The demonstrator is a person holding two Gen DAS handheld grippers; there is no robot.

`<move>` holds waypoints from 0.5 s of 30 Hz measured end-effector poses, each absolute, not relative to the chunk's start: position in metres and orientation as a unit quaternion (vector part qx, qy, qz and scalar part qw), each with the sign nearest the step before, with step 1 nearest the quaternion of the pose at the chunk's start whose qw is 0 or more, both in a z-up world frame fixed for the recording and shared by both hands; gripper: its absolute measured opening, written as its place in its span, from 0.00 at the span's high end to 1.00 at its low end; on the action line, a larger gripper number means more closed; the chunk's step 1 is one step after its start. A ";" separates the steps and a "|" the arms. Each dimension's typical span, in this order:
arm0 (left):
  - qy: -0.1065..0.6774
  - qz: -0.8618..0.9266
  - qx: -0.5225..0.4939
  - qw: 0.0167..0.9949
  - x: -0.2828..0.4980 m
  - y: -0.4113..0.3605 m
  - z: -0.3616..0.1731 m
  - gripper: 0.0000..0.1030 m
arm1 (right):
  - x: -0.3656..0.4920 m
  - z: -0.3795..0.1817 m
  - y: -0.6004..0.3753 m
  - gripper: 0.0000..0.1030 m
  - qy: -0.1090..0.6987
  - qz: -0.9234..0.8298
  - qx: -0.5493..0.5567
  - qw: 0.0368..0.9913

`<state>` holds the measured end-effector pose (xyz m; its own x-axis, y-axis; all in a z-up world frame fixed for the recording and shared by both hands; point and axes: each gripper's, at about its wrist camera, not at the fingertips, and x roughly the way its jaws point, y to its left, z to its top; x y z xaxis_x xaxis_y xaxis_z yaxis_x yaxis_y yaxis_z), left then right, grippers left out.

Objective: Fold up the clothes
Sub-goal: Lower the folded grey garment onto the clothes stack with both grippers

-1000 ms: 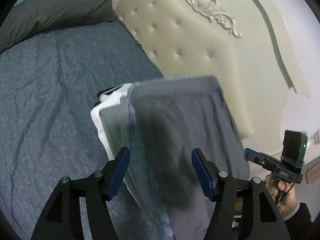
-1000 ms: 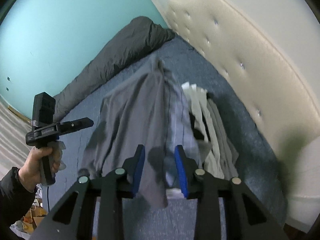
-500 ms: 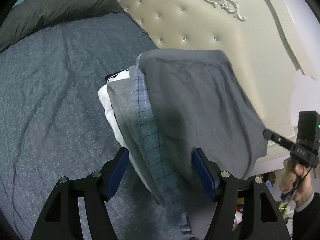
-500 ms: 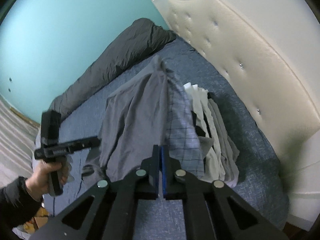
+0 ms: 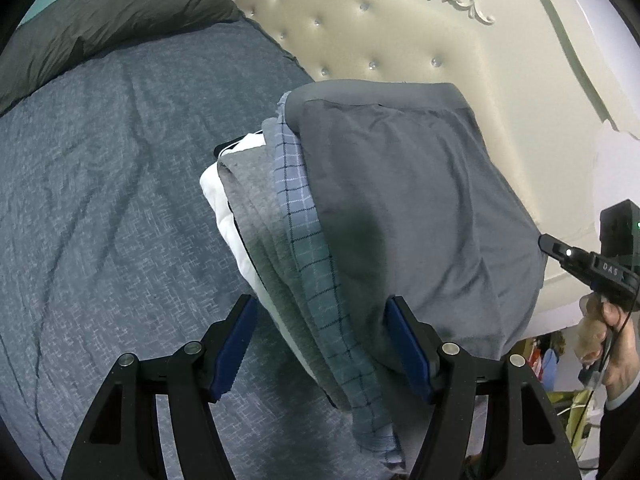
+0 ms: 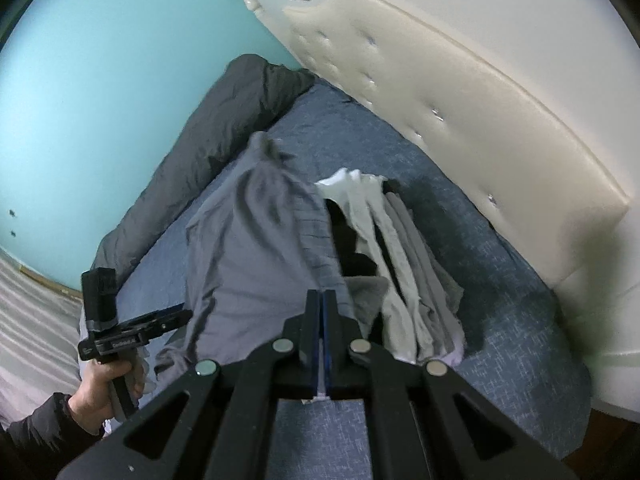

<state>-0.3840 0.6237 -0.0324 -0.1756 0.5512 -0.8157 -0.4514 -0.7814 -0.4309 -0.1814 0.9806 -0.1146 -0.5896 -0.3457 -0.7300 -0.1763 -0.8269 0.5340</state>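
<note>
Right gripper (image 6: 322,344) jaws just closed, clamped on grey garment (image 5: 408,200) edge; left gripper (image 5: 324,344) jaws apart — garment between, bare bedspread (image 5: 100,200) leftward.

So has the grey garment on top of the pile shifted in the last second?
Yes. In the left wrist view the grey garment has spread rightward, now covering more of the tufted headboard.

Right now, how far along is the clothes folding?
Done: several folded pieces sit stacked on the blue bedspread, the folded white garment lowest. In hand: the right hand-held gripper is shut on the plain grey garment edge; the left hand-held gripper is open. Left: folding that grey piece.
</note>
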 end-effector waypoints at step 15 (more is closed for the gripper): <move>-0.040 0.764 -0.552 0.331 -0.381 0.626 -0.031 0.31 | -0.143 -0.131 0.970 0.77 -0.320 -0.838 0.435 0.079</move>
